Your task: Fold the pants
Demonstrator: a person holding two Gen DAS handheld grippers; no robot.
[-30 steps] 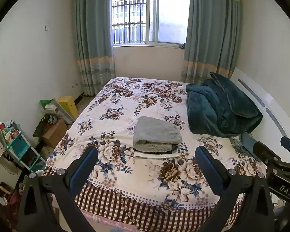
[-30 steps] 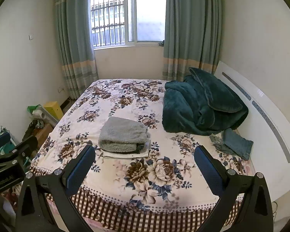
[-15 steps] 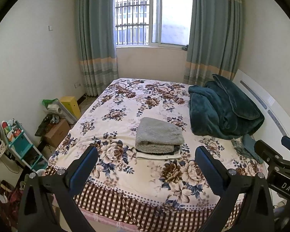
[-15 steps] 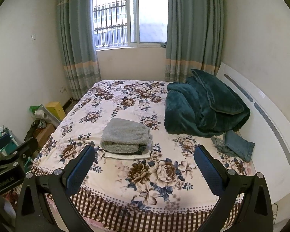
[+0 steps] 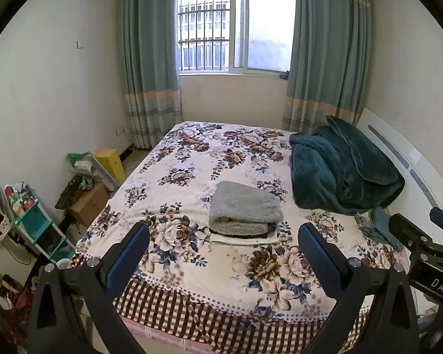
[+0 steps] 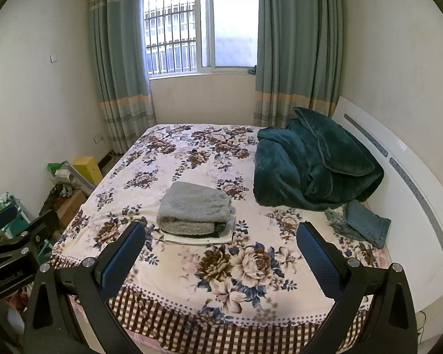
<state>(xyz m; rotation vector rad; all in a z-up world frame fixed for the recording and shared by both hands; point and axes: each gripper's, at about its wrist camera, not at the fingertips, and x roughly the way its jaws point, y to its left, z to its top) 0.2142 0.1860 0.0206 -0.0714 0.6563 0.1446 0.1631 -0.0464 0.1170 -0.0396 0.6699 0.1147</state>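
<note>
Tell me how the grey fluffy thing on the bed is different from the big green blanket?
The grey fluffy pants are folded into a neat small stack; the green blanket is heaped in a loose, rumpled pile. The pants are pale grey and much smaller; the blanket is dark teal and bulky. The pants sit mid-bed on flat lighter pieces; the blanket lies beside the white headboard. Both look soft and rest on the floral bedspread.

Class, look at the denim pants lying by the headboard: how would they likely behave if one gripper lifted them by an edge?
The denim pants lie crumpled, so they would probably droop and unfold when lifted. Denim looks thick, so likely heavy for its size. Unlikely to slip, roll or break.
</note>
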